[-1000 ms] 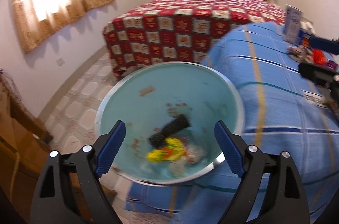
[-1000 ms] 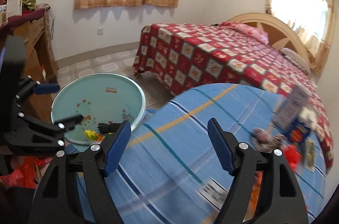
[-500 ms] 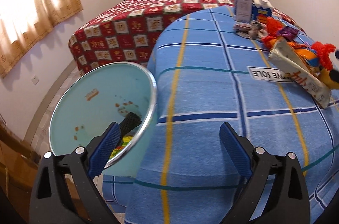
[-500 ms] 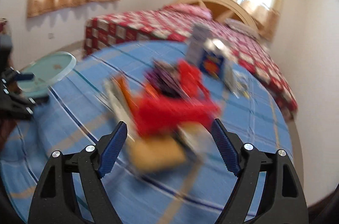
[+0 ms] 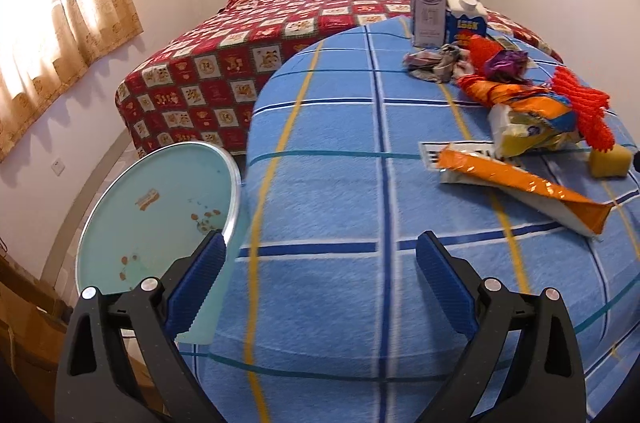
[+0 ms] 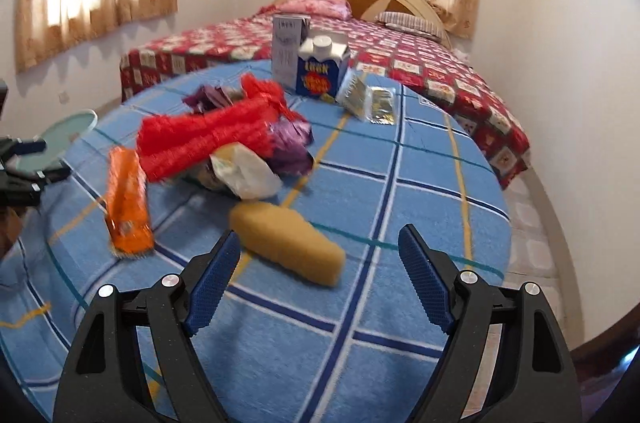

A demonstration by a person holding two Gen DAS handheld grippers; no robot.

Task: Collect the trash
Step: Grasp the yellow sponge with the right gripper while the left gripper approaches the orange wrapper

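Left wrist: left tool (image 5: 320, 275), wide and empty, hangs by the basin (image 5: 160, 219) at the counter (image 5: 340, 151) edge, seemingly for drop-offs. Right wrist: right tool (image 6: 320, 277), wide, faces the sponge (image 6: 286, 242), nearest trash.

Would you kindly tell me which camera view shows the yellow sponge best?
The right wrist view shows it best: the yellow sponge lies whole on the blue tablecloth, just ahead of the open right tool. In the left wrist view the sponge sits small at the far right edge, partly behind wrappers.
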